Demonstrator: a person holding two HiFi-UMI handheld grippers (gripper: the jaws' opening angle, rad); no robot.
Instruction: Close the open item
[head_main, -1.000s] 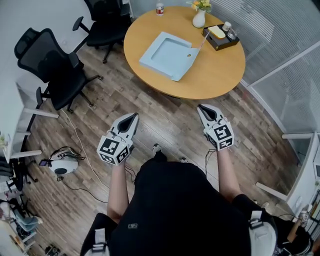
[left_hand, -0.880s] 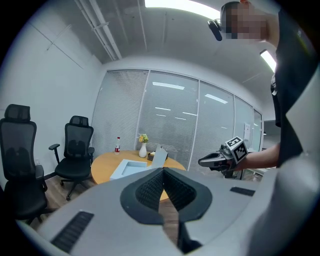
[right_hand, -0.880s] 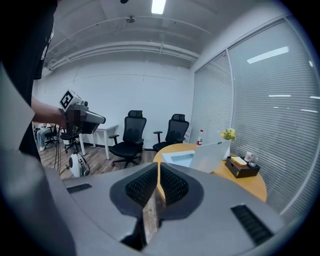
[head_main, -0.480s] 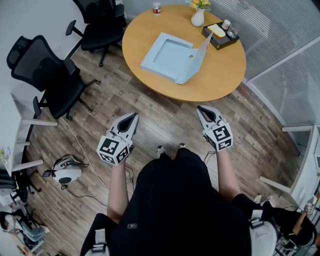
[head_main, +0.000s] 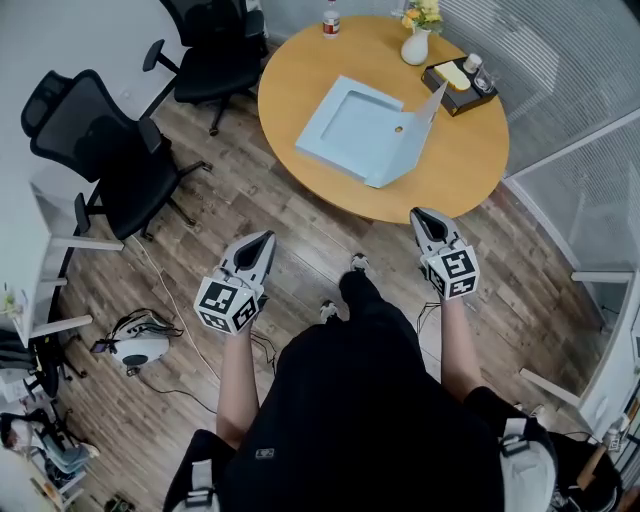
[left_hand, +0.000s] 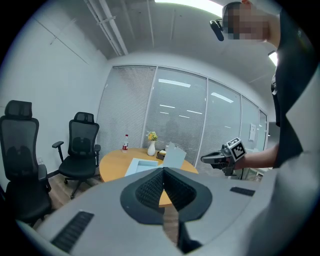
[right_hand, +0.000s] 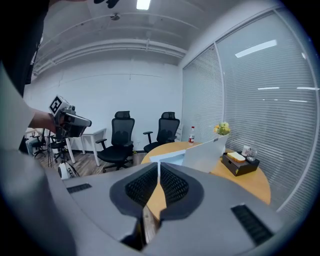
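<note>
The open item is a flat pale blue case lying on the round wooden table, its lid standing up at the right side. In the left gripper view the case shows straight ahead, beyond the jaws. From the right gripper the raised lid is seen edge-on to the table. My left gripper and right gripper hang over the wooden floor, short of the table's near edge. Both are shut with nothing between their pads.
Black office chairs stand left of the table. On its far side are a vase of flowers, a black tray and a bottle. A white device with cables lies on the floor at left. Glass partitions close the right.
The person has stepped toward the table, and both grippers have travelled forward with them. The jaws of both have stayed shut.
</note>
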